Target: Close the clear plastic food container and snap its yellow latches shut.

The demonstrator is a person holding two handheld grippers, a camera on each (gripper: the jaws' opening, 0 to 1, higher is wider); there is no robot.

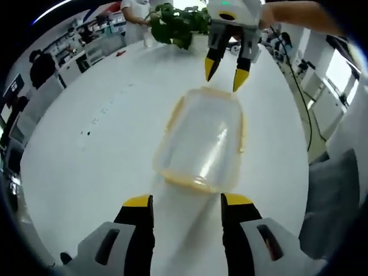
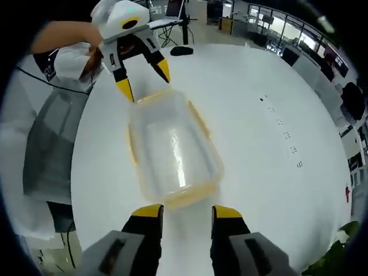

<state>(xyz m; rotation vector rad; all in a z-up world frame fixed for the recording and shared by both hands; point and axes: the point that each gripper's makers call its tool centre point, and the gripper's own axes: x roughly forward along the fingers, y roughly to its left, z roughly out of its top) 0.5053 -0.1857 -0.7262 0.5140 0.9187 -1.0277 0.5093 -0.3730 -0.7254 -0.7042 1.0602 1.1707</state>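
A clear plastic food container with yellow latches along its edges lies on the white table. In the left gripper view my left gripper stands open just short of the container's near end. Beyond the far end hovers my right gripper, also open, with its yellow tips pointing down at the rim. In the right gripper view the container lies lengthwise between my right gripper, open at the near end, and my left gripper, open at the far end. I cannot tell how the latches stand.
A green plant stands at the table's far edge, and a black cable runs along the right side. A grey chair is beside the table. A small black object lies on the table. The person's apron is at the left.
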